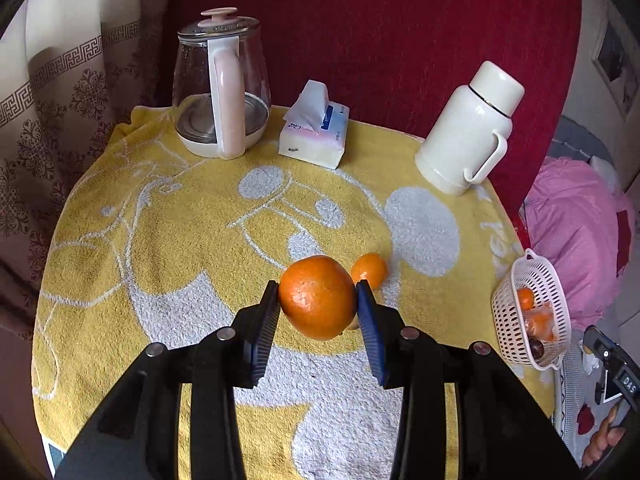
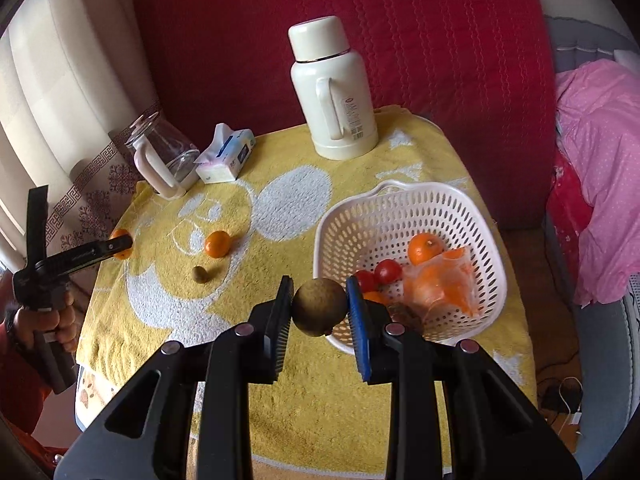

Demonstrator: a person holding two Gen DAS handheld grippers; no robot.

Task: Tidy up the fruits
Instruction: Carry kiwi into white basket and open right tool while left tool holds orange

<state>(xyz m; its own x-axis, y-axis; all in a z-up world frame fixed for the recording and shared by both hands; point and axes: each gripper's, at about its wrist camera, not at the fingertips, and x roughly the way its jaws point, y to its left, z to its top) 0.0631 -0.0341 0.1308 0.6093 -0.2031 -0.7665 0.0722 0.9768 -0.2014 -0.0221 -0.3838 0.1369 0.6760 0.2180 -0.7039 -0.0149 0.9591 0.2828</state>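
Observation:
My left gripper (image 1: 318, 292) is shut on a large orange (image 1: 318, 298) and holds it above the yellow towel (image 1: 180, 240). A smaller orange (image 1: 370, 270) lies on the towel just behind it, and a small brown fruit (image 1: 352, 324) peeks out below. My right gripper (image 2: 319, 286) is shut on a round brown kiwi (image 2: 319, 306), beside the near-left rim of the white basket (image 2: 400, 200). The basket holds an orange (image 2: 426, 248), red tomatoes (image 2: 387, 271) and a bag of orange pieces (image 2: 444, 284). An orange (image 2: 218, 244) and a small kiwi (image 2: 199, 274) lie loose on the towel.
A glass kettle (image 1: 220, 84), a tissue pack (image 1: 316, 132) and a white thermos (image 1: 468, 128) stand along the back of the table. Red fabric (image 2: 360, 20) hangs behind. Pink bedding (image 2: 600, 160) lies to the right, a curtain (image 1: 60, 100) to the left.

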